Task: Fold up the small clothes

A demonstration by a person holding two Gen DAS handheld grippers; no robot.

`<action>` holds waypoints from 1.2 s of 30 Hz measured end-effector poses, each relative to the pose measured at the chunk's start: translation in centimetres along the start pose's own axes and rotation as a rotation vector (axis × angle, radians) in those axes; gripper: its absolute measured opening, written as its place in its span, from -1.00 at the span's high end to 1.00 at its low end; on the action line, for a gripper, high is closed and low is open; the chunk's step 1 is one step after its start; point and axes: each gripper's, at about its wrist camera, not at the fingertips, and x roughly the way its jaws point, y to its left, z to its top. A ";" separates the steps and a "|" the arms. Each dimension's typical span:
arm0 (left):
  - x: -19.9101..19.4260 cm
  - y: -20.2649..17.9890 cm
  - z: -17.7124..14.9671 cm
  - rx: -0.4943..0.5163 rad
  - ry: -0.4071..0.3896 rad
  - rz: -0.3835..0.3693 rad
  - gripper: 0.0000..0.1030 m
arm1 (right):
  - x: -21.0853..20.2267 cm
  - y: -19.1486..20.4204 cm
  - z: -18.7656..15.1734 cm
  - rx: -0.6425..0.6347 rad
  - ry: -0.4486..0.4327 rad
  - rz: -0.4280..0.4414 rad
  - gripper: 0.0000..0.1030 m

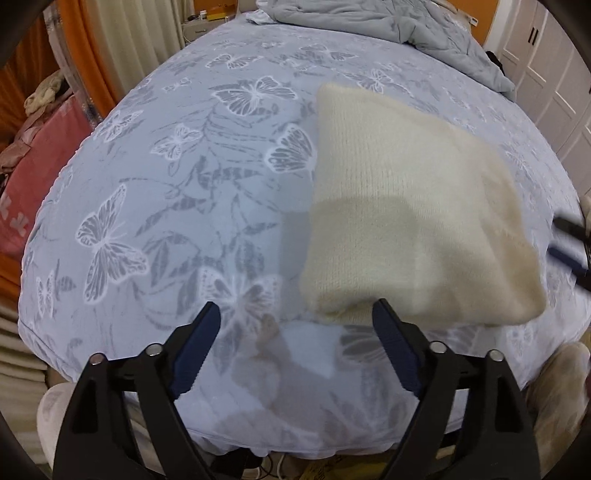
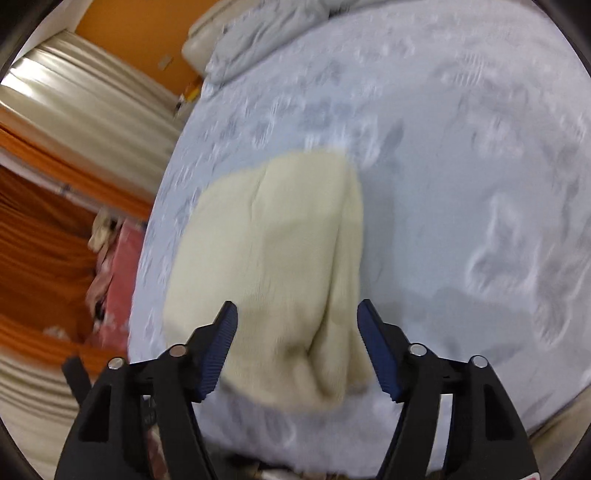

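Note:
A cream knitted garment (image 1: 399,206) lies folded on the pale blue butterfly-print bedsheet (image 1: 184,192). My left gripper (image 1: 295,314) is open and empty, just off the garment's near left corner, its right finger (image 1: 391,332) at the knit's edge. In the right wrist view the garment (image 2: 269,251) lies folded with a crease down its right side. My right gripper (image 2: 295,317) is open, its jaws standing on either side of the garment's near end. That view is blurred. The right gripper's fingertips (image 1: 569,243) show at the right edge of the left wrist view.
A grey quilt (image 1: 388,26) is bunched at the far end of the bed. A pink bundle (image 1: 40,173) and orange curtains (image 1: 81,48) stand left of the bed. White wardrobe doors (image 1: 554,74) are on the right. The bed's near edge (image 1: 295,446) is right below me.

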 end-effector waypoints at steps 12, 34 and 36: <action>1.5 -1.6 0.0 -0.006 0.045 0.005 -0.66 | 3.1 1.1 2.8 -0.176 0.031 -0.146 0.51; -2.4 -3.4 -0.5 -0.012 0.026 0.002 -0.63 | -2.4 4.1 -2.0 -0.247 -0.084 -0.247 0.60; -3.1 -4.0 -0.7 -0.003 0.020 0.000 -0.63 | -3.5 3.8 -2.8 -0.237 -0.108 -0.263 0.52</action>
